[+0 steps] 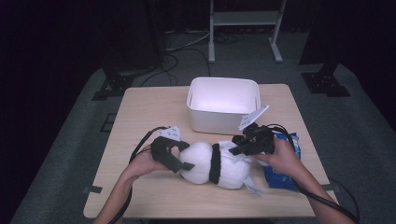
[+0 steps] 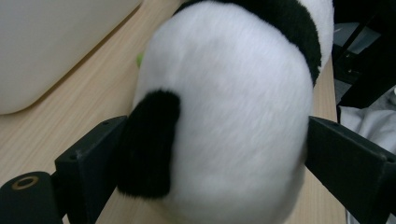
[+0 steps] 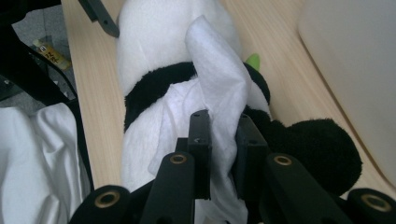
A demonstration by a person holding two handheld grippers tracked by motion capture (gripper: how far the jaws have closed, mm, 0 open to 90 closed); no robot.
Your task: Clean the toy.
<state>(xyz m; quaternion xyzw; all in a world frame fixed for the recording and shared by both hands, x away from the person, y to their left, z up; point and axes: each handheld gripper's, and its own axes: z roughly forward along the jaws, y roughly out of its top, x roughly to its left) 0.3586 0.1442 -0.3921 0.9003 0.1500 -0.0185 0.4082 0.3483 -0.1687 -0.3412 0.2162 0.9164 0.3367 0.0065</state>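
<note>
Light wooden table (image 1: 140,112) with a white bin (image 1: 223,103), plush panda (image 1: 210,163) and seemingly a blue packet (image 1: 282,177).

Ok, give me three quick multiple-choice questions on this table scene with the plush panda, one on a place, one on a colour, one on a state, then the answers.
1. Where is the white bin?
A. behind the plush panda
B. on the floor
C. under the blue packet

2. What colour is the band around the panda's middle?
A. red
B. black
C. yellow

3. What is the right gripper doing?
A. hanging open above the bin
B. pinching a white wipe
C. holding the blue packet

Answers: 1 A, the bin stands on the table beyond the panda. 2 B, a black band crosses the white body. 3 B, the right gripper view shows the wipe clamped between its jaws.
</note>
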